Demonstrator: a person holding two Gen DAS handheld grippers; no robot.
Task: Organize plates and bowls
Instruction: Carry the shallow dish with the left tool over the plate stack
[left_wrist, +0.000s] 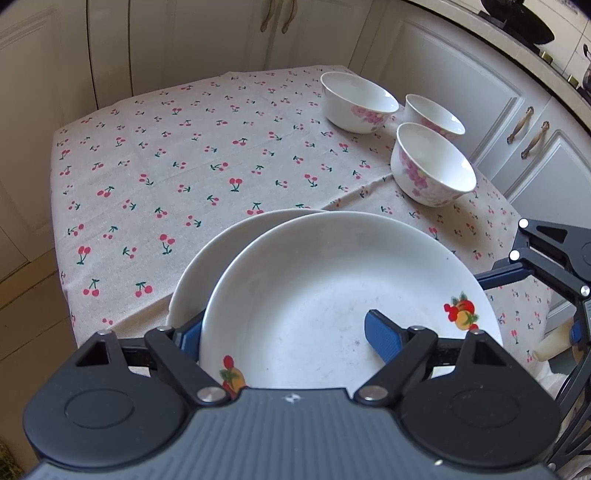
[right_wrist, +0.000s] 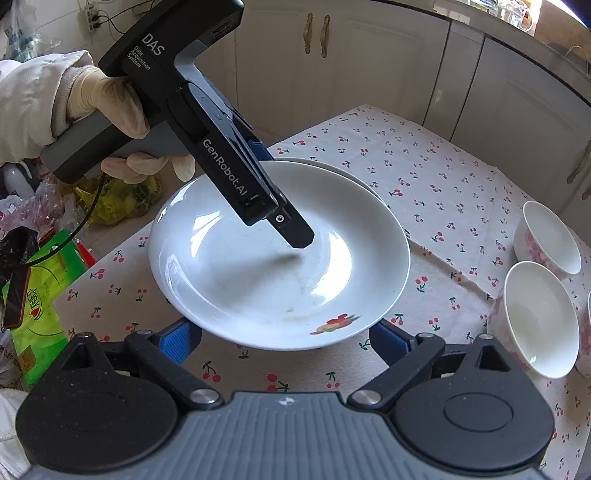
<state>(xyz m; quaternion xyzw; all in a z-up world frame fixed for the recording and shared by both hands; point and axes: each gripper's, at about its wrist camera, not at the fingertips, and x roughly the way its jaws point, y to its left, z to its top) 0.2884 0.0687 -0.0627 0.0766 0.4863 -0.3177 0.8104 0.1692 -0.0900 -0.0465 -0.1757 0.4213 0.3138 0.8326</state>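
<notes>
Left gripper (left_wrist: 288, 332), in a cream-gloved hand (right_wrist: 107, 107), is clamped on the near rim of the deep white ceramic plate with fruit decals (left_wrist: 314, 288): one blue pad under the rim, the other inside the dish. That plate sits tilted, overlapping a second white plate (left_wrist: 207, 266) just behind-left of it on the cherry-print tablecloth (left_wrist: 166, 166). Ahead-right of this gripper: three white bowls with pink floral print (left_wrist: 432, 166), clustered, upright. Right gripper (right_wrist: 284, 339): jaws wide, holding nothing, pads flanking the top plate's near edge.
</notes>
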